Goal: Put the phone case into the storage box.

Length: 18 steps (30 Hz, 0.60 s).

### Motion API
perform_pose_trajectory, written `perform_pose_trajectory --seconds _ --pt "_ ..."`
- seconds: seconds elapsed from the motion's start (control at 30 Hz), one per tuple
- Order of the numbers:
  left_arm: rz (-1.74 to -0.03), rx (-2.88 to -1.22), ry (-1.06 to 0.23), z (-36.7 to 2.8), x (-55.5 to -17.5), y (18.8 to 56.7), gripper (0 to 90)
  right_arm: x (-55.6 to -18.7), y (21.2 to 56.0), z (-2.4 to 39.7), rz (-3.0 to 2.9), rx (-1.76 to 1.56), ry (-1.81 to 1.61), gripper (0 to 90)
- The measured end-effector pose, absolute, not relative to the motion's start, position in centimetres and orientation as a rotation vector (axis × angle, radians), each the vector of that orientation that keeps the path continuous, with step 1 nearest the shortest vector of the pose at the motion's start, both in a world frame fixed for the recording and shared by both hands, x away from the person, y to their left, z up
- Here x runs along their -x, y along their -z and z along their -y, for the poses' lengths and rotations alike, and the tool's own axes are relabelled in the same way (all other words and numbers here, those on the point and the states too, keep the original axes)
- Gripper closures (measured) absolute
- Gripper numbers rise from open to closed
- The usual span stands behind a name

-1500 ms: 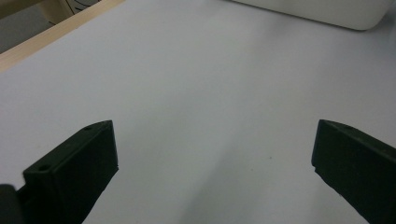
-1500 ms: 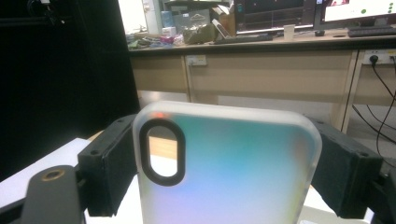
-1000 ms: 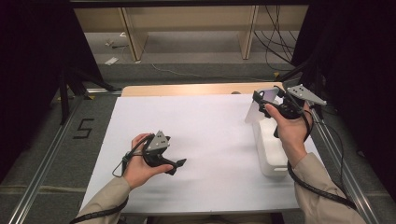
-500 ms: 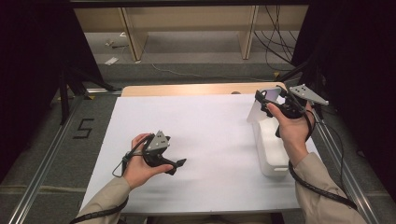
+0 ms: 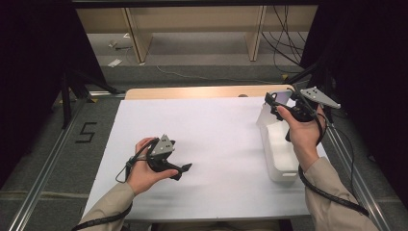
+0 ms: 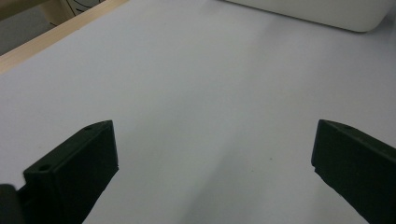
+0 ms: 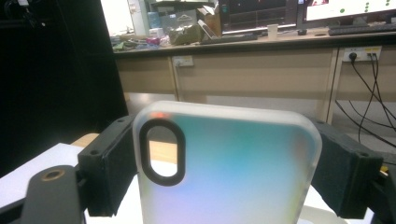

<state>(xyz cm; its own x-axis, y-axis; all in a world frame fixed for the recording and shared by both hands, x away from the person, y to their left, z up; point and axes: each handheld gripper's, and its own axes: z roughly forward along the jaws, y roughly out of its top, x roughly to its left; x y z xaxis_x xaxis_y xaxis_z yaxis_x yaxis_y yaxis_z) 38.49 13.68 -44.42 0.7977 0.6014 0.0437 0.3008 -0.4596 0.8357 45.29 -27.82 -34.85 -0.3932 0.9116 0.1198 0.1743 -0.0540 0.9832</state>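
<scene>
Phone case, translucent and frosted with an oval camera cutout, sits clamped between the jaws of the right claw, held above the far end of the white bin on the counter. Left claw rests low over the bare white counter, jaws wide apart, gripping nothing.

At the table's right edge the right gripper holds a pale, flat thing, perhaps a phone case, above a white bin. The left gripper rests low over the white sheet, jaws apart, well away from the bin.
</scene>
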Motion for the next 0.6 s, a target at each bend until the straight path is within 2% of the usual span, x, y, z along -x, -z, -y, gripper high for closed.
perform_pose_trajectory --seconds 0.6 --pt "-0.671 -2.072 -0.417 -13.69 -38.51 44.44 0.0 -45.42 34.89 28.42 -1.581 -1.191 -1.487 18.2"
